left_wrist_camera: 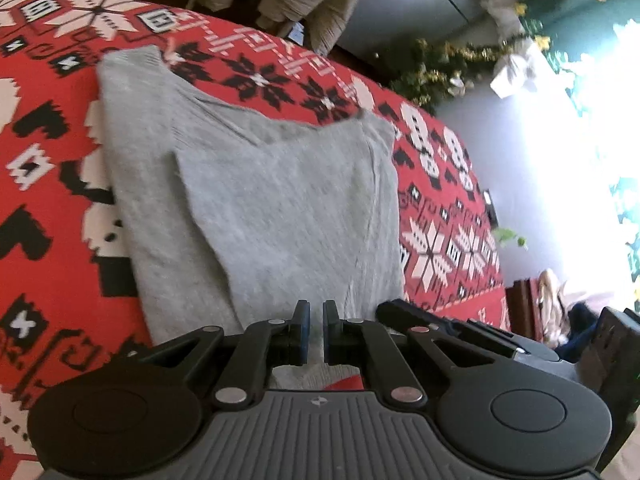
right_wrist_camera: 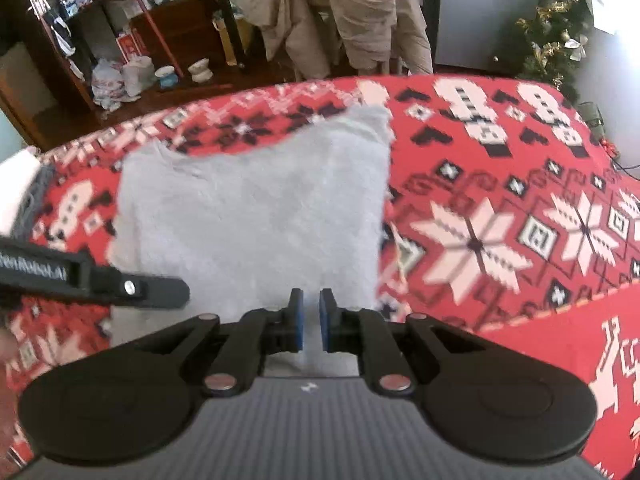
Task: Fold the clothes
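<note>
Your grey garment (left_wrist_camera: 280, 208) is soft matt knit cloth, faintly ribbed and fuzzy, with a rolled raw-looking far edge. Under it, the red blanket (left_wrist_camera: 52, 184) is matt woven or printed cloth in white and black pixel patterns. Your left gripper (left_wrist_camera: 316, 330) is black matt plastic with bright metal rivets, blue rubbery pads and a grey ribbed housing; your right gripper (right_wrist_camera: 311, 320) looks the same. Far off, the beige hanging clothes (right_wrist_camera: 360, 8) are crumpled cloth, the shelf unit (right_wrist_camera: 176, 28) dark glossy wood.
</note>
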`<state>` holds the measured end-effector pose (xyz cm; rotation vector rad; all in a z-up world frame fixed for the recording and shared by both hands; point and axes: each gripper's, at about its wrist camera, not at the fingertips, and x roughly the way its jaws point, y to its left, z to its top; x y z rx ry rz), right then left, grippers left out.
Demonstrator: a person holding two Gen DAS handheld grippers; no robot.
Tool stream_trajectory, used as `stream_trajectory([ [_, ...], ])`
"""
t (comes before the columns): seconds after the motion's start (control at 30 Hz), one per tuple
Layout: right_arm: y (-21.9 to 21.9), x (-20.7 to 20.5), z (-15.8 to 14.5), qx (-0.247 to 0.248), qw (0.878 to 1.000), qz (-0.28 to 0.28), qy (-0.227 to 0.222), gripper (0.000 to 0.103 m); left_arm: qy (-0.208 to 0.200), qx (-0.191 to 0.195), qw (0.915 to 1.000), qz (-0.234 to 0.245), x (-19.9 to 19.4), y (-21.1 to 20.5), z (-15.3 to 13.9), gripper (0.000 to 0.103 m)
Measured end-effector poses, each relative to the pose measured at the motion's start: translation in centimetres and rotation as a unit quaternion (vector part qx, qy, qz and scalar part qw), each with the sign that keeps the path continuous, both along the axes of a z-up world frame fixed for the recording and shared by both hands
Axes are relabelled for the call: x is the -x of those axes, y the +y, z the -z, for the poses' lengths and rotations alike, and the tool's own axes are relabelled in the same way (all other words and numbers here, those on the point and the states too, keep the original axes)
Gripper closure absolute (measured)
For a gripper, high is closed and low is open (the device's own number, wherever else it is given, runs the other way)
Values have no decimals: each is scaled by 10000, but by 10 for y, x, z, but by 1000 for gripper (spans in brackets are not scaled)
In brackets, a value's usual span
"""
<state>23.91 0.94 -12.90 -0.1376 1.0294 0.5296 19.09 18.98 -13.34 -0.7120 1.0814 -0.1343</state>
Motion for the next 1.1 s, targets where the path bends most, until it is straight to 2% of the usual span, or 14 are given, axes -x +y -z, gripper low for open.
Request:
stream_trajectory([
  [0.13, -15, 13, 16, -10, 10000, -73, -64, 93, 128, -246, 9995, 122, -3, -12, 6, 98],
  [0.3, -32, 27, 14, -178, 9991, -392, -44, 92, 118, -429, 9988, 214, -4, -13, 4, 98],
  [0.47, -39, 2, 1, -587, 9981, -26, -196, 92, 137, -500, 9984, 229, -2, -14, 7, 98],
  [0.63, -36, -16, 17, -588, 9980, 201, -126, 95, 152, -255, 9994, 173, -1, -7, 10, 98],
  [0.7, -38, -13, 26, -462, 9987, 171, -98, 95, 157, -165, 9996, 147, -1, -4, 11, 98],
  [0.87, -41, 4, 22, -188, 9995, -167, -203, 95, 162, -188, 9996, 158, 0, -5, 9, 98],
  [1.07, -25, -24, 10, -603, 9971, 251, -387, 97, 132, -271, 9994, 187, 0, -8, 9, 98],
  [1.1, -22, -28, 13, -605, 9970, 300, -367, 102, 131, -260, 9994, 189, 0, -7, 9, 97],
])
